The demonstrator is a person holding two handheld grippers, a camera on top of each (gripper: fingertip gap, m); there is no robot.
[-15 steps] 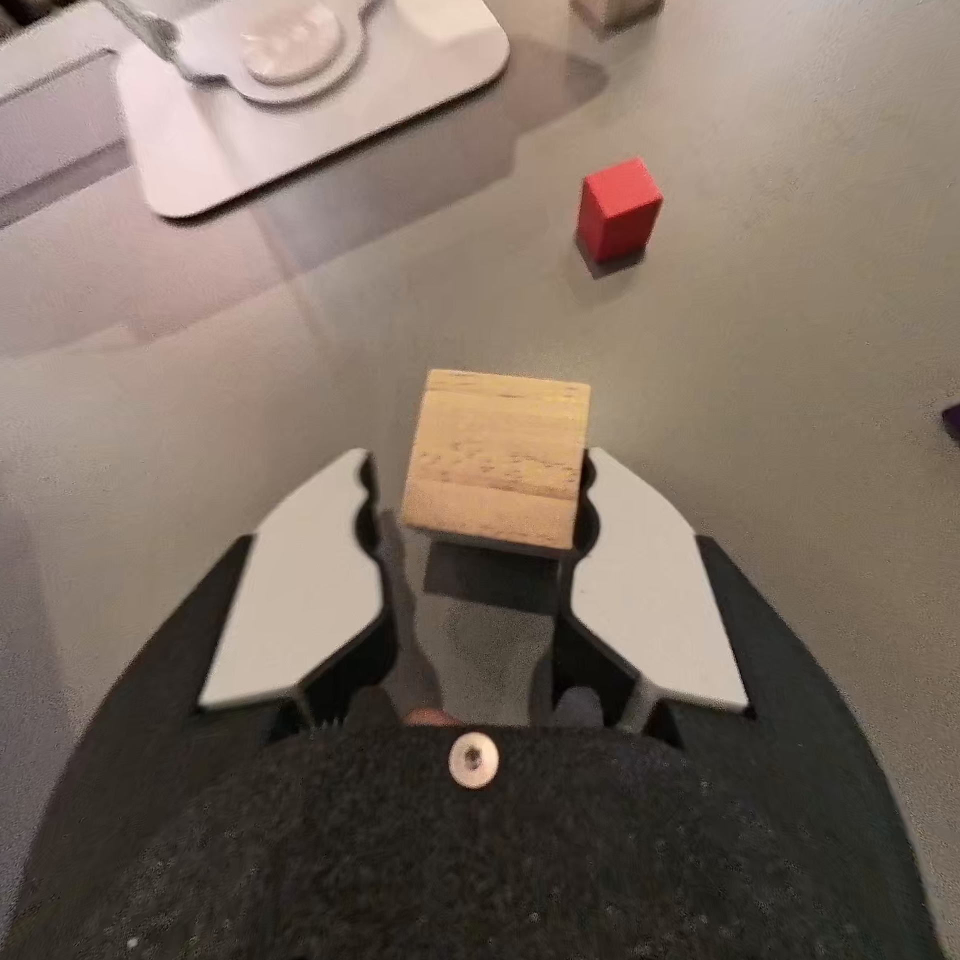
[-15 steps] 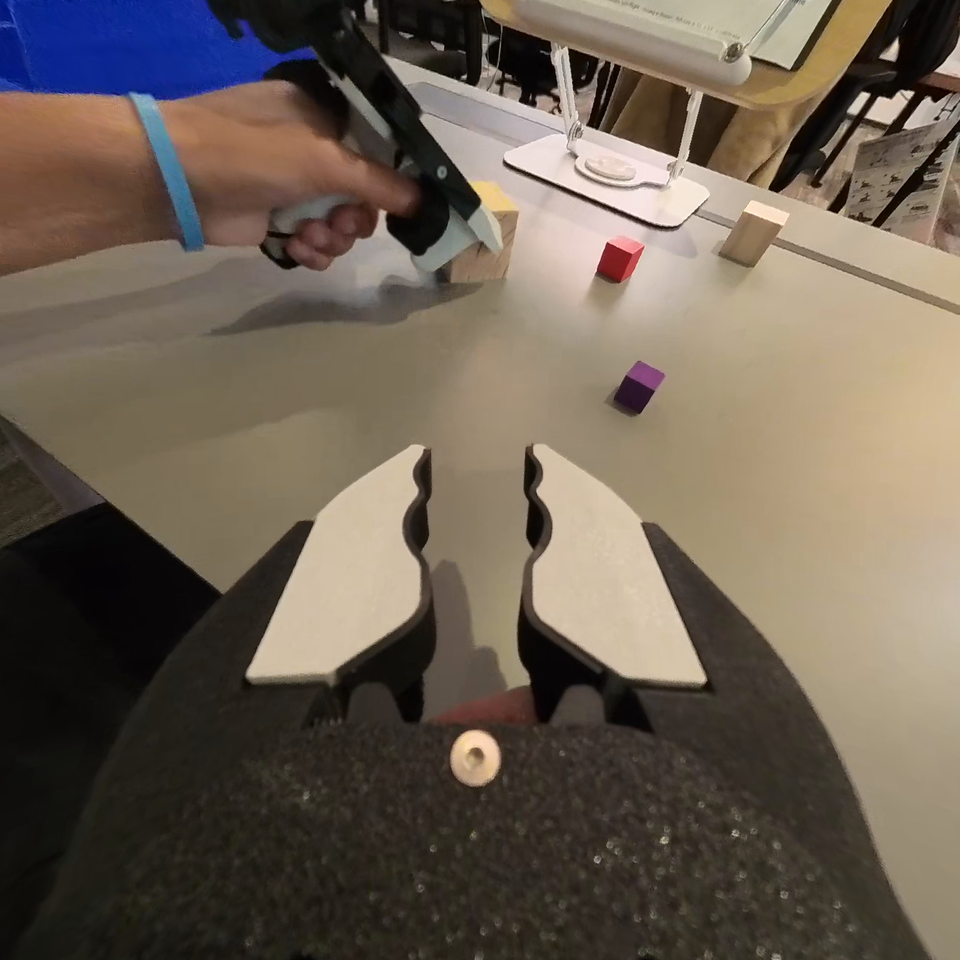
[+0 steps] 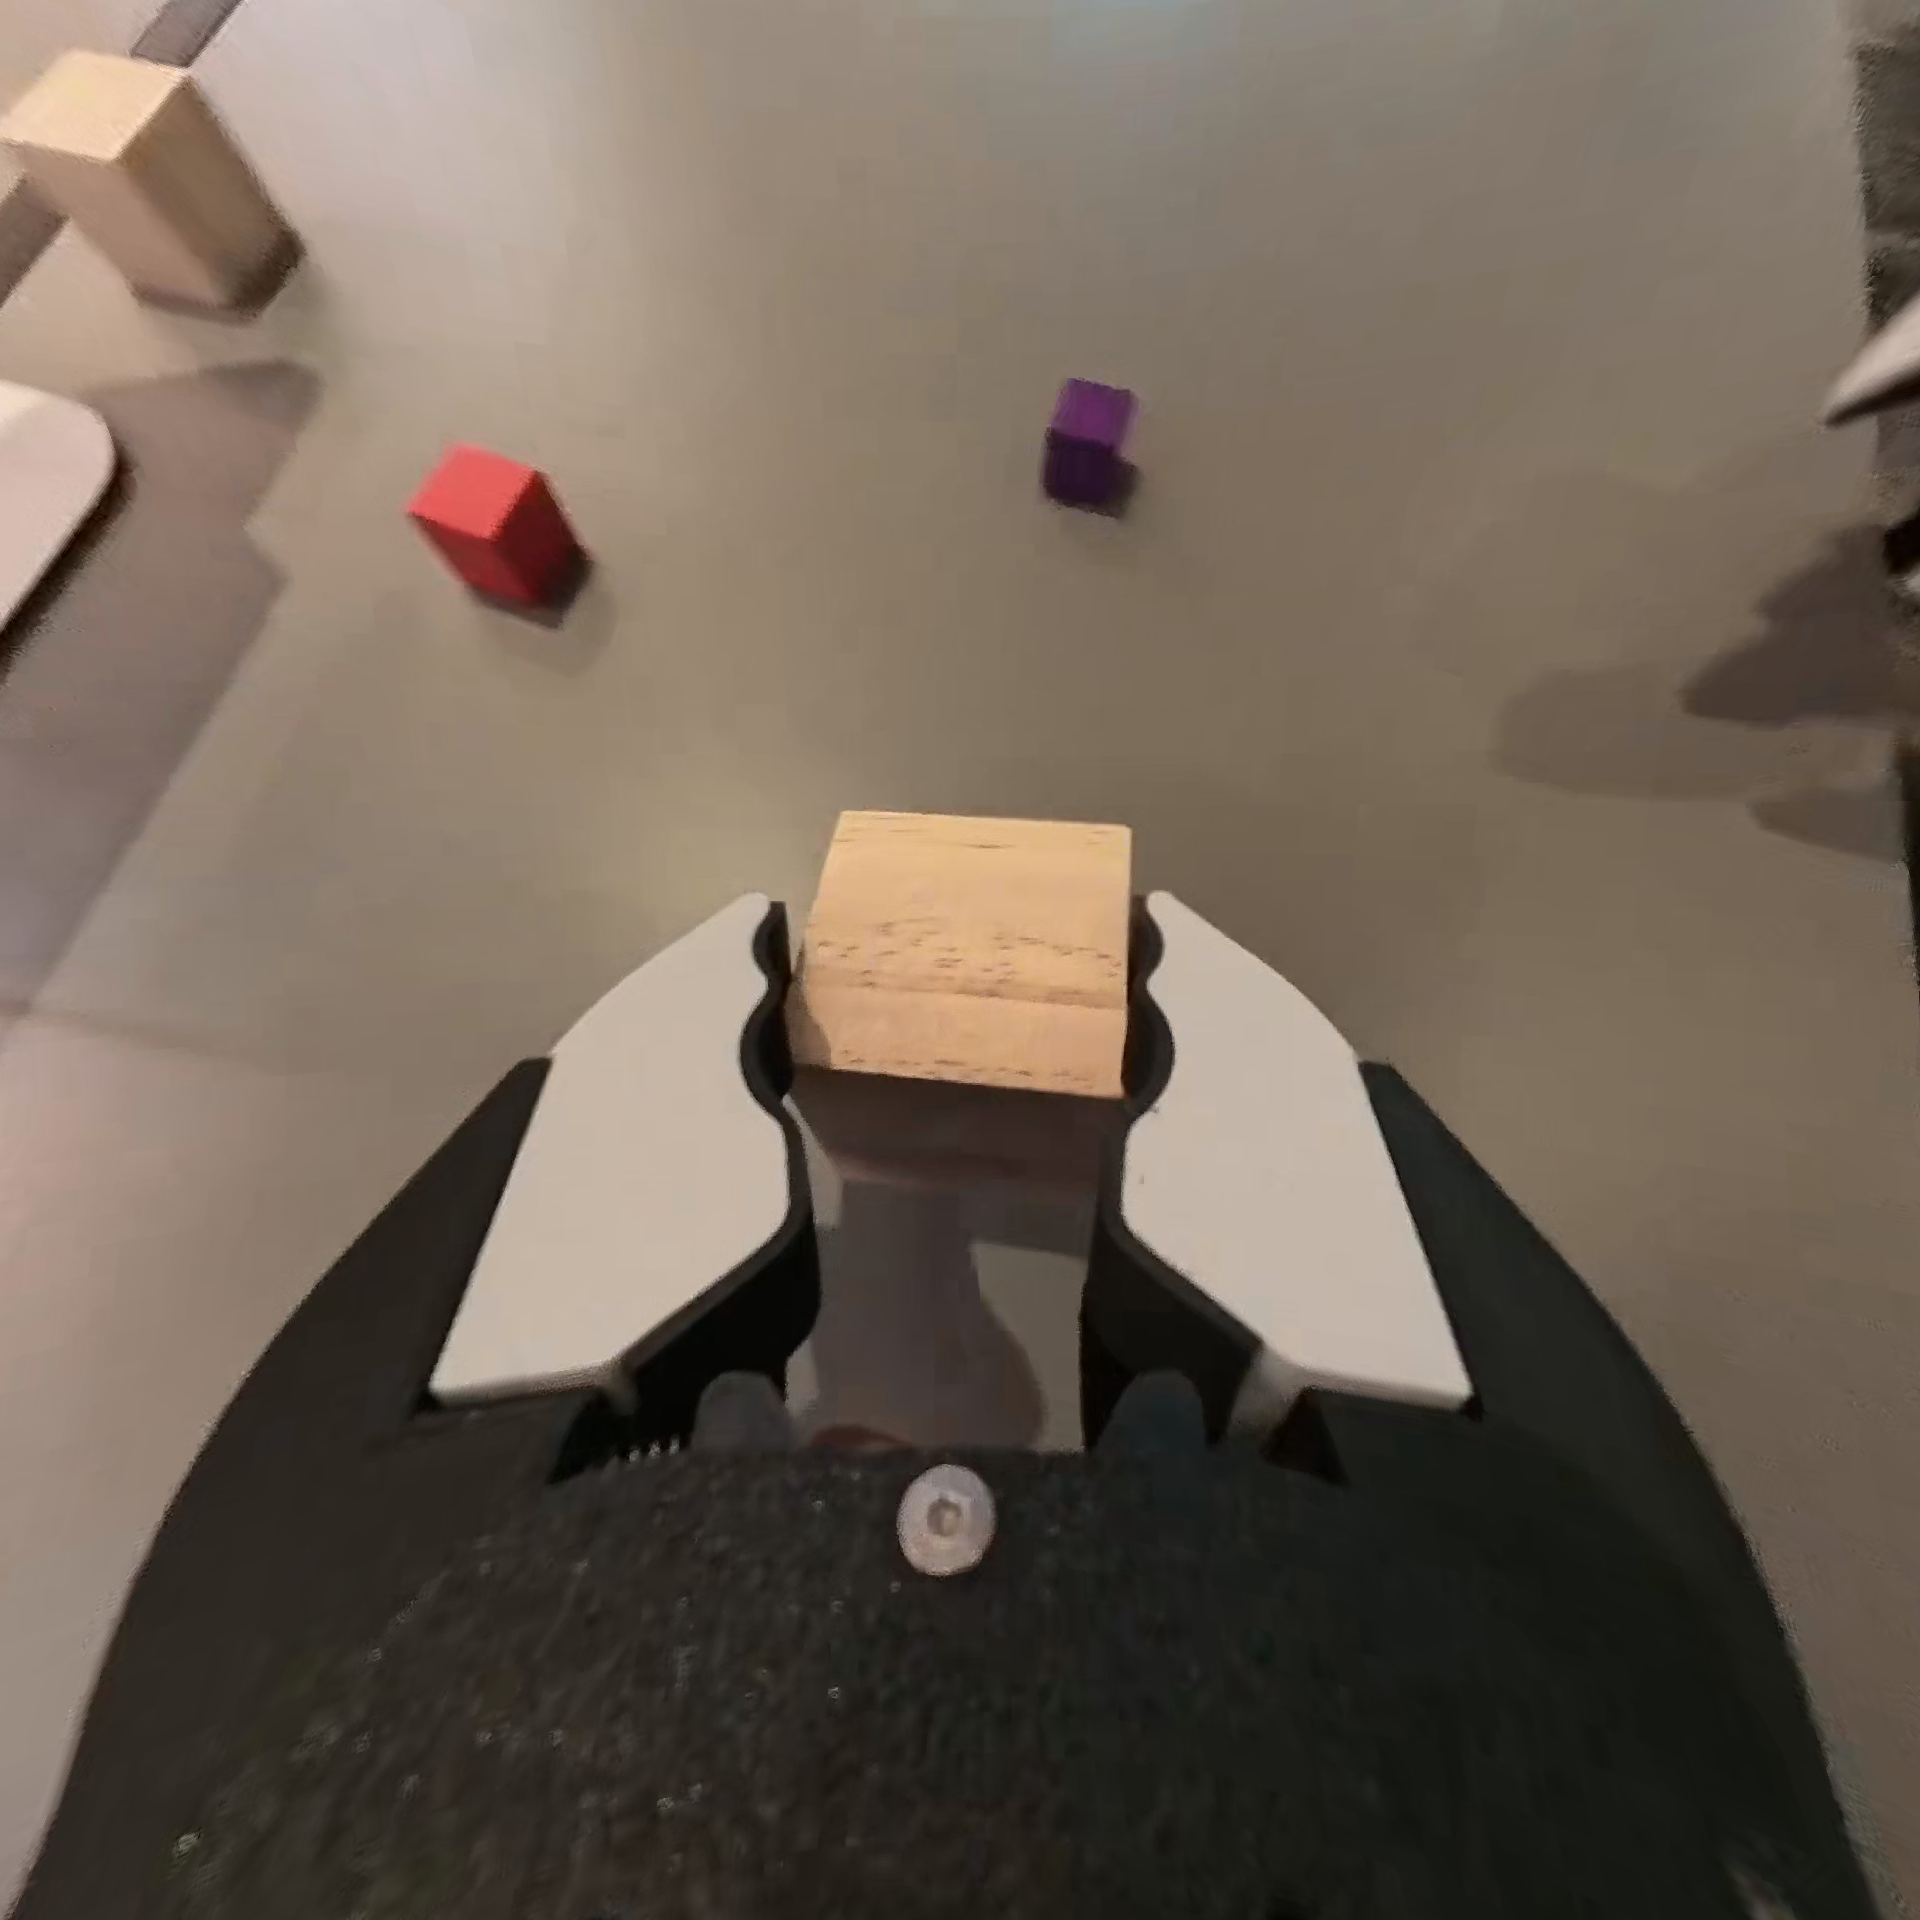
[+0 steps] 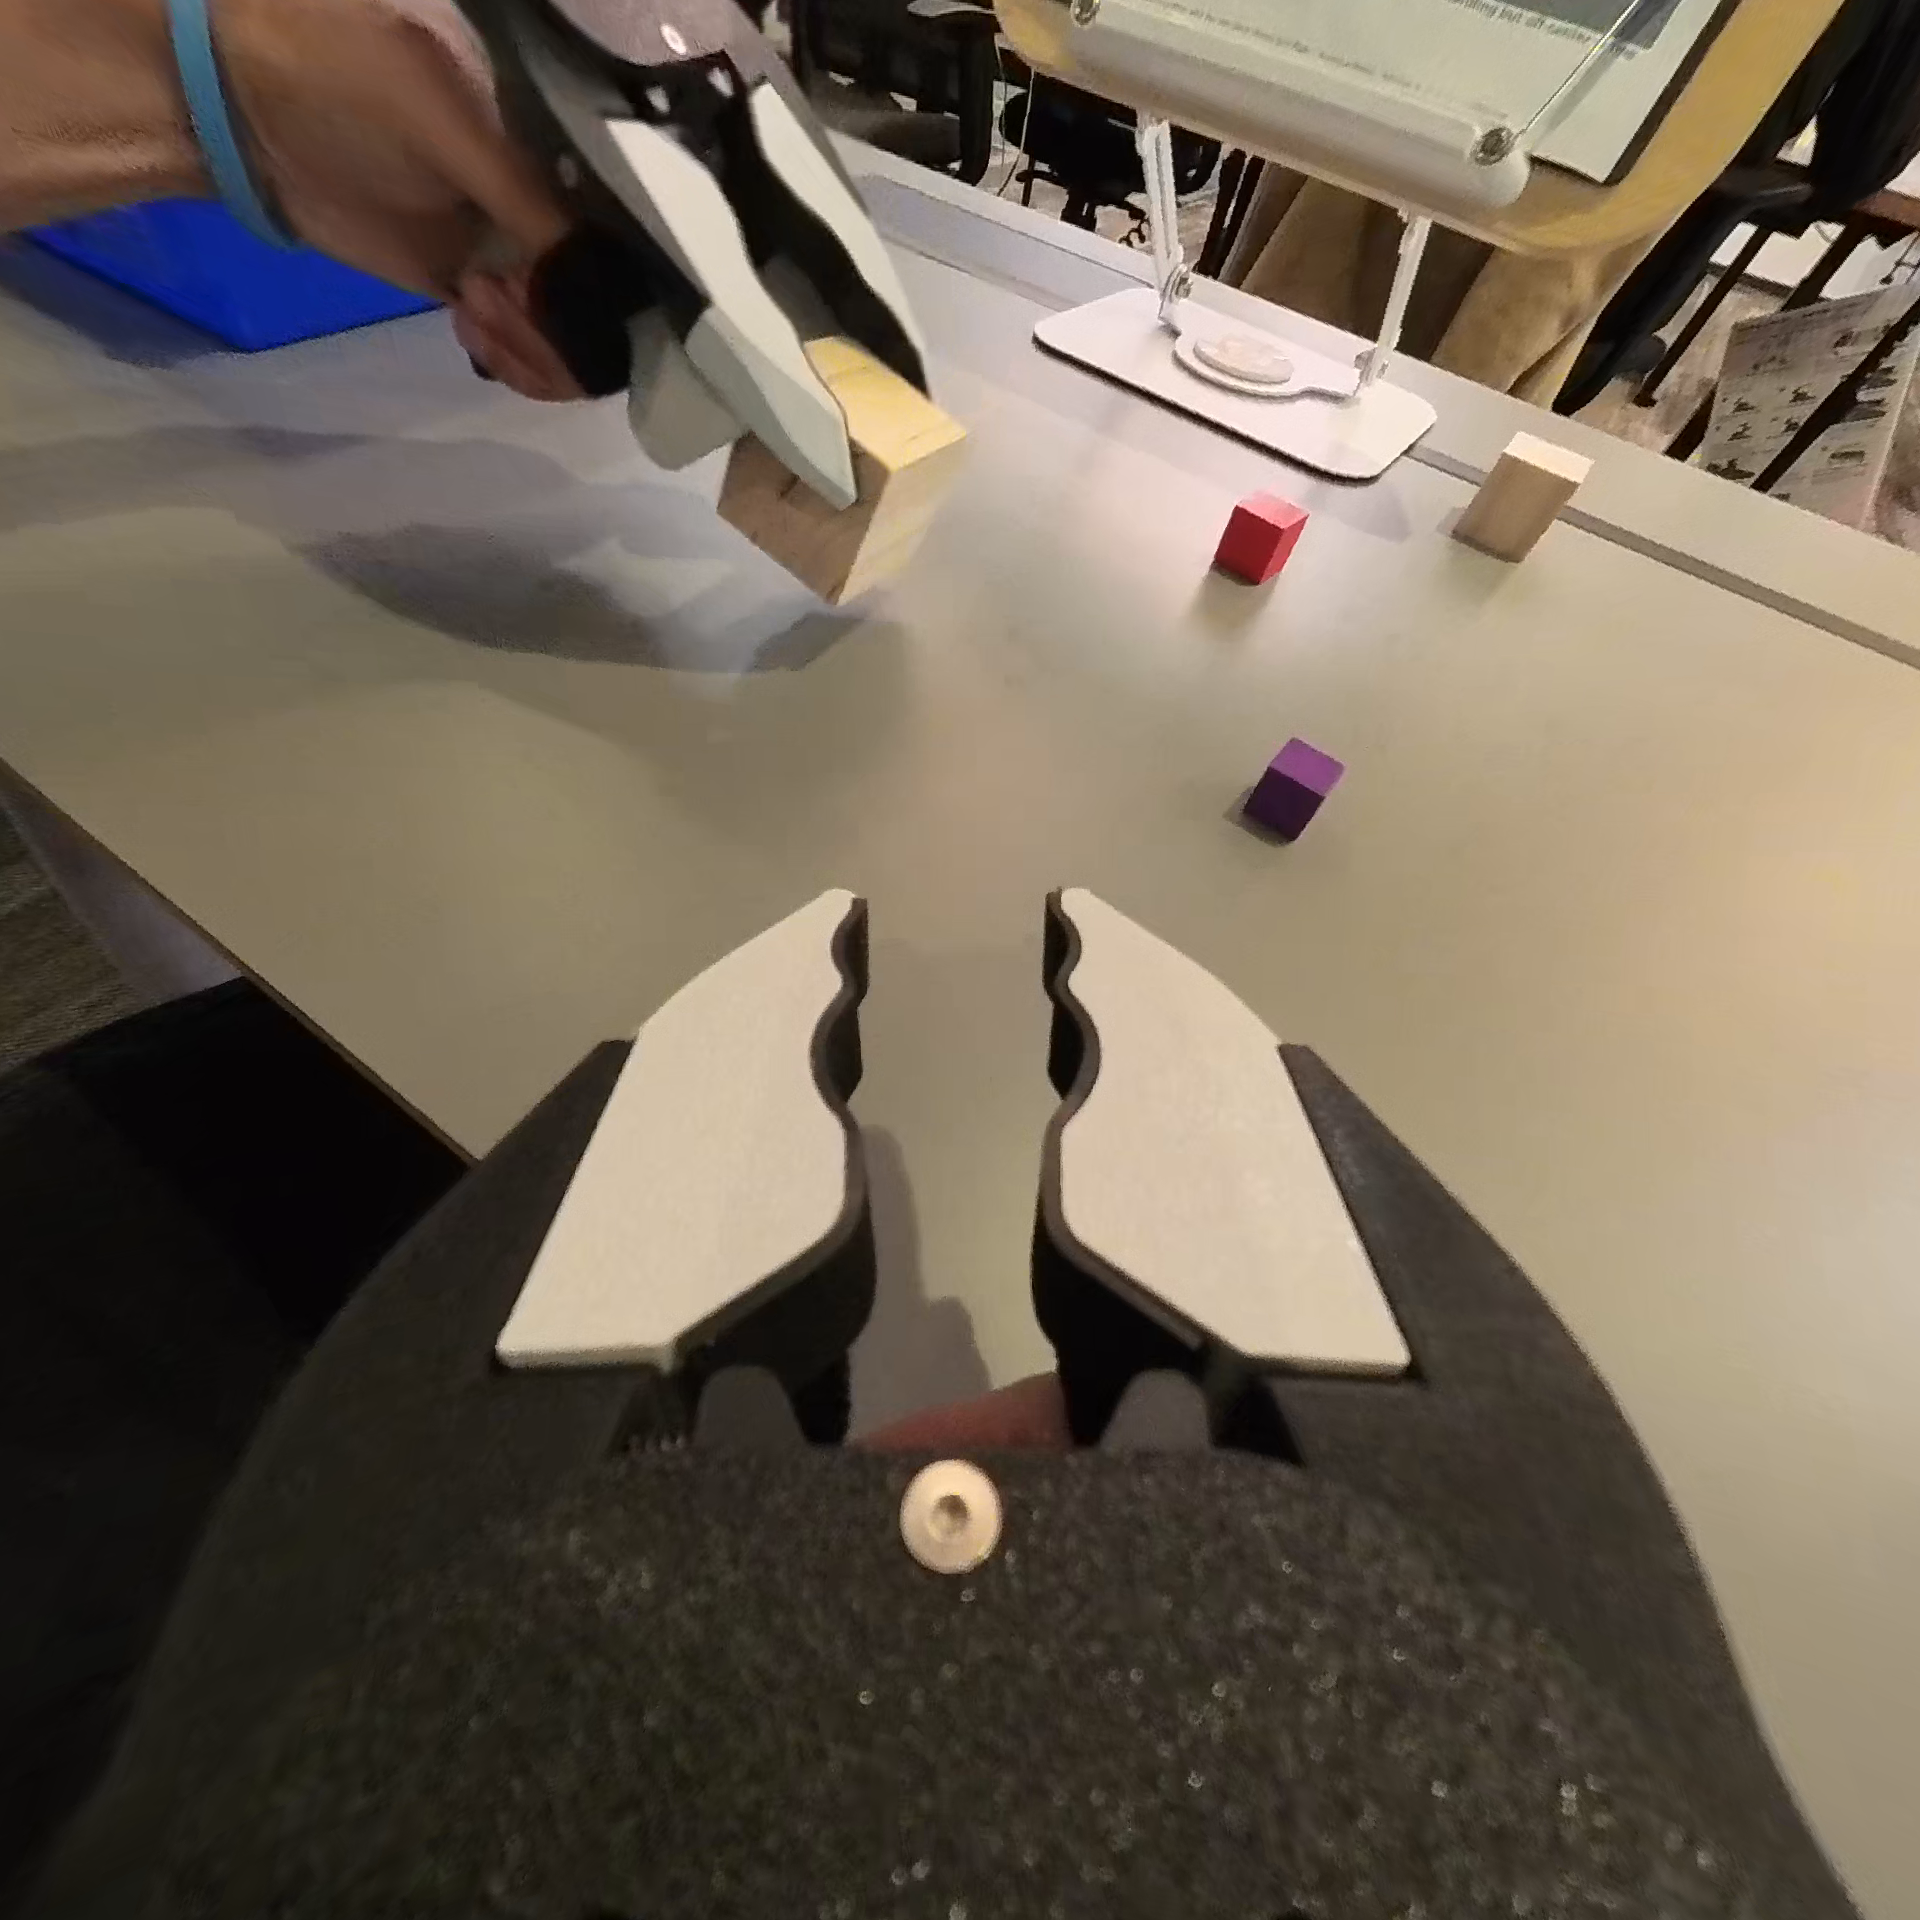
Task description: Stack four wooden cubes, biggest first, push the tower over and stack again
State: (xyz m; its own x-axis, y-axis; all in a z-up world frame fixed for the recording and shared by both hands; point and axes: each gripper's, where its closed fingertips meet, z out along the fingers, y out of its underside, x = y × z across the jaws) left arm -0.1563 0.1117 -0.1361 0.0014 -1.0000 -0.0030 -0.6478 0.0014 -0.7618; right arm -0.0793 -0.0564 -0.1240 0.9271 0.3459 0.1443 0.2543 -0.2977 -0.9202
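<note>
Left wrist view: the left tongs (image 3: 961,925) are closed on the large wooden cube (image 3: 961,966), one grey finger against each side face. The cube is clear of the grey worktop (image 3: 1351,312); its shadow lies below it. Taking the held cube as landmark: the red cube (image 3: 494,535) stands beyond it to the left, the purple cube (image 3: 1089,442) beyond it slightly to the right, and the pale wooden block (image 3: 145,187) farthest off, beyond the red cube at upper left. All three rest on the worktop, well apart from one another.

Right wrist view: the right tongs (image 4: 956,914) are partly open, with a clear gap between the fingers and nothing held. They hang above the near part of the worktop. The large wooden cube is tilted in the left tongs, off the surface, far left. Relative to it, the purple cube lies nearer and to the right, the red cube to the right, the pale wooden block farther right.
</note>
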